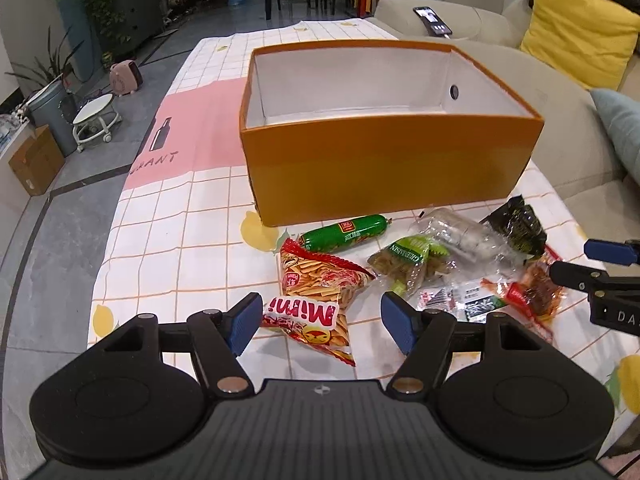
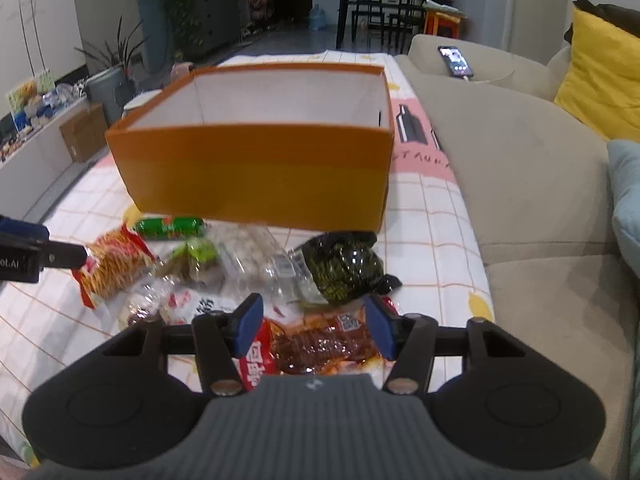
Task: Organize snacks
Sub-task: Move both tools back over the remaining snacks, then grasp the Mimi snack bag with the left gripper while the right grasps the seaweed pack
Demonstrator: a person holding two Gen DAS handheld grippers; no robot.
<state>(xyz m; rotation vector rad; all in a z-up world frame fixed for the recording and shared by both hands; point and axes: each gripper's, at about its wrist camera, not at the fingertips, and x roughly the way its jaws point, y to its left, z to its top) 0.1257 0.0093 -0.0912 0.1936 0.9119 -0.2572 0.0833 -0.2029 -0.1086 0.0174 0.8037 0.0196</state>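
Observation:
An empty orange box (image 1: 384, 168) with a white inside stands on the checked tablecloth; it also shows in the right wrist view (image 2: 256, 176). Snack packs lie in front of it: a red Mimi chips bag (image 1: 320, 300), a green sausage (image 1: 344, 234), a green raisin pack (image 1: 408, 260), a dark seaweed pack (image 1: 518, 224) and a red-brown dried meat pack (image 2: 320, 344). My left gripper (image 1: 320, 322) is open, its jaws either side of the Mimi bag's near end. My right gripper (image 2: 314, 326) is open above the dried meat pack; it shows at the right edge of the left wrist view (image 1: 600, 268).
A beige sofa (image 2: 520, 184) runs along the table's right side with a yellow cushion (image 1: 576, 28) and a phone (image 2: 456, 62) on it. The table's left edge (image 1: 116, 216) drops to a grey floor with a bin, a stool and a cardboard box.

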